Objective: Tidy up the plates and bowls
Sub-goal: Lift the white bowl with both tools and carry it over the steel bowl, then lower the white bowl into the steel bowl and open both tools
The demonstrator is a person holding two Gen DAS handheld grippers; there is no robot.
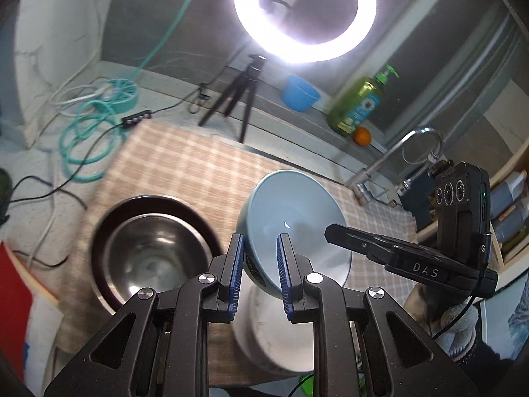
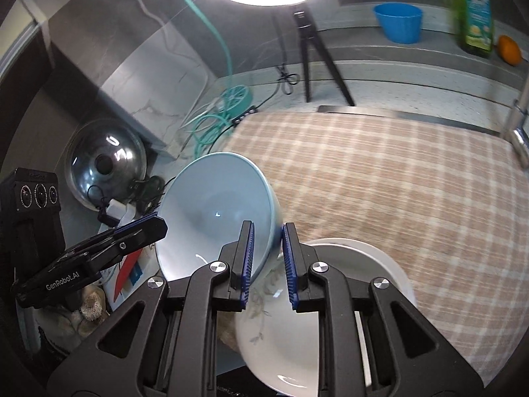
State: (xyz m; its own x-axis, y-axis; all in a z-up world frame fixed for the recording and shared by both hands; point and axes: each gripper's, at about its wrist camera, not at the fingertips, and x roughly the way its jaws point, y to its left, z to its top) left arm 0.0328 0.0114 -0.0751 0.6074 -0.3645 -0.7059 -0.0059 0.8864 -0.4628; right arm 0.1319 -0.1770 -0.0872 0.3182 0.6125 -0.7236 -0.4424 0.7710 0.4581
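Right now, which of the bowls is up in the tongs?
The light blue bowl: both tongs, left and right, pinch its rim, tilted. The steel bowl and white bowl sit on the checked cloth.

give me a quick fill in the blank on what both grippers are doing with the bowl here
1. Both grippers pinch the rim of the same light ____ bowl.
2. Left of that bowl in the left wrist view, a ____ bowl sits inside a dark plate on the checked cloth.
3. The left gripper and the right gripper grip ____ sides of the rim.
4. Below the right gripper lies a ____ bowl with a faint leaf print.

Missing words: blue; steel; opposite; white
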